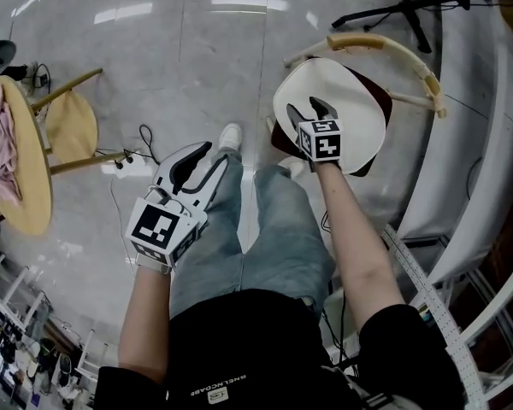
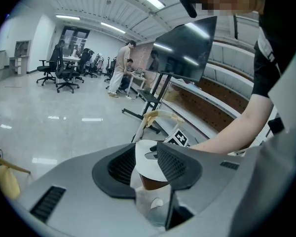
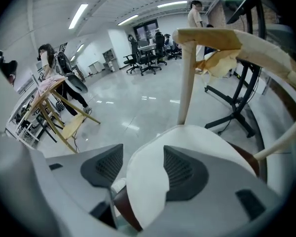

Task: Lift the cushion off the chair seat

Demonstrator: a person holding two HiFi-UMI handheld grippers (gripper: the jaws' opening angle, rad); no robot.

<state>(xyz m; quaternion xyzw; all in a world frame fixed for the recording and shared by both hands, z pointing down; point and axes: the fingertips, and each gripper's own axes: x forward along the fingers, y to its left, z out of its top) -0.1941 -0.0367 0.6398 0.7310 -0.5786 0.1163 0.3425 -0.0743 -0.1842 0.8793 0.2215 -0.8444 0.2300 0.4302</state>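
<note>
A white round cushion lies on the dark brown seat of a chair with a curved pale backrest, at the upper right of the head view. My right gripper is over the cushion's near edge, open. In the right gripper view the cushion rim runs up between the spread jaws of the right gripper; one jaw is over the cushion, the other beside it, above the brown seat. My left gripper hovers open over the person's knee with nothing in it; its own view shows the left gripper facing the chair.
A round wooden table with pink cloth and a wooden stool stand at the left, with cables on the floor. A curved white counter runs along the right. A black stand is beyond the chair. The person's legs are below.
</note>
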